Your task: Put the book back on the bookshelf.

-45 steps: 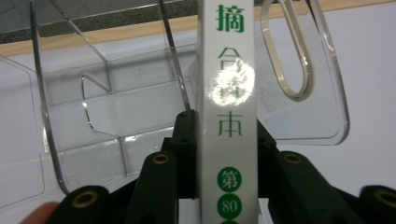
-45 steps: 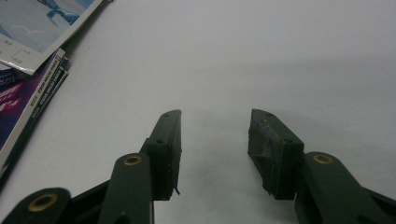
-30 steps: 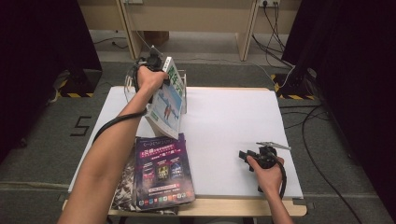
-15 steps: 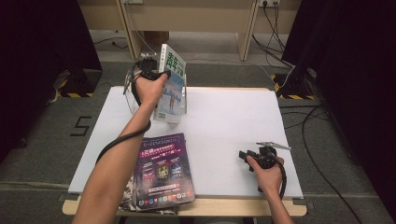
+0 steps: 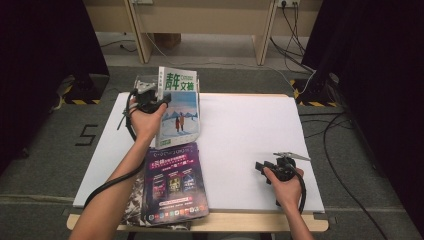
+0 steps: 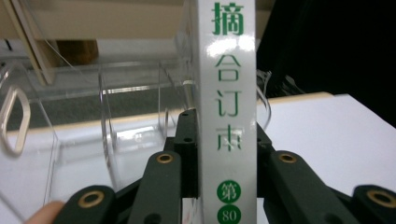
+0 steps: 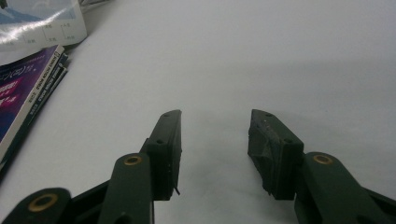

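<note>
Two grippers are at work, and the clear acrylic rack [image 5: 145, 82] at the far left corner of the white table [image 5: 250, 130] serves as the landmark. A thick white-spined book [image 5: 177, 107] is gripped by its spine in the left gripper [image 5: 150, 102], whose jaws are clamped on either side of the spine, as is seen in the left gripper view [image 6: 227, 116]. The book is held upright and just in front of the rack, with its spine turned up and its snowy cover facing the person; it is judged to be held this way so that it can be slid on edge between the rack's transparent dividers [image 6: 109, 140]. Nearer the person than the rack, a purple magazine [image 5: 172, 182] is left lying flat on another printed item, presumably awaiting its turn. Well to the right of the rack, the right gripper [image 7: 215, 144] is rested low over bare table with its jaws spread and nothing between them, kept out of the way.
</note>
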`<action>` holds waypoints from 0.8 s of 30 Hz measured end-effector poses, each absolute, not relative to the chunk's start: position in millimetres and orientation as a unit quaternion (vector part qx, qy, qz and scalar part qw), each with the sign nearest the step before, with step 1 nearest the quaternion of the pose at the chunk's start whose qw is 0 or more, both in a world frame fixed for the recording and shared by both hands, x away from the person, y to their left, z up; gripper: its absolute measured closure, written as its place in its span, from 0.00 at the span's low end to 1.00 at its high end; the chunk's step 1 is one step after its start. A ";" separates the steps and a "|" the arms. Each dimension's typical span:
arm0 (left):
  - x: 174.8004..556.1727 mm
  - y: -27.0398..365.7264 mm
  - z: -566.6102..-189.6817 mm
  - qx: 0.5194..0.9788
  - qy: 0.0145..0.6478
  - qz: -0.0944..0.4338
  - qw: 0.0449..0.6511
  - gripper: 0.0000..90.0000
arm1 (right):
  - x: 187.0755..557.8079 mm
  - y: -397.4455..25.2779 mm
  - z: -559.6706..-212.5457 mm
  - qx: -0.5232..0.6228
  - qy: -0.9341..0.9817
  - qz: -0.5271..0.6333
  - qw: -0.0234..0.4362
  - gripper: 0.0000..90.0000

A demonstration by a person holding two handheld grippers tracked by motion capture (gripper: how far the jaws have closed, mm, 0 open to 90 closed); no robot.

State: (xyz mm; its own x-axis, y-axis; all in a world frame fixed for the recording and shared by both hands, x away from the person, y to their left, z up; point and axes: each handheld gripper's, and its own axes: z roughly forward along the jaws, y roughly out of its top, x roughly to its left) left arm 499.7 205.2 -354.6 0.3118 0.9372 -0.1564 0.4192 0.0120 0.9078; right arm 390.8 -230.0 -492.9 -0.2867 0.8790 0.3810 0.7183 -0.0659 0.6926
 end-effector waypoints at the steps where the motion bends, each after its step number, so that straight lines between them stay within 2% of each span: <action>1: 496.1 207.9 -354.8 0.655 0.519 0.263 0.482 0.81 | 391.6 -230.5 -493.5 0.584 0.680 0.431 0.099 0.61; 16: 461.3 225.7 -346.7 0.696 0.487 0.214 0.482 0.79 | 390.0 -228.3 -492.5 0.588 0.680 0.428 0.095 0.61; 24: 471.9 228.2 -329.4 0.680 0.481 0.228 0.505 0.75 | 389.9 -228.3 -492.6 0.587 0.680 0.428 0.096 0.61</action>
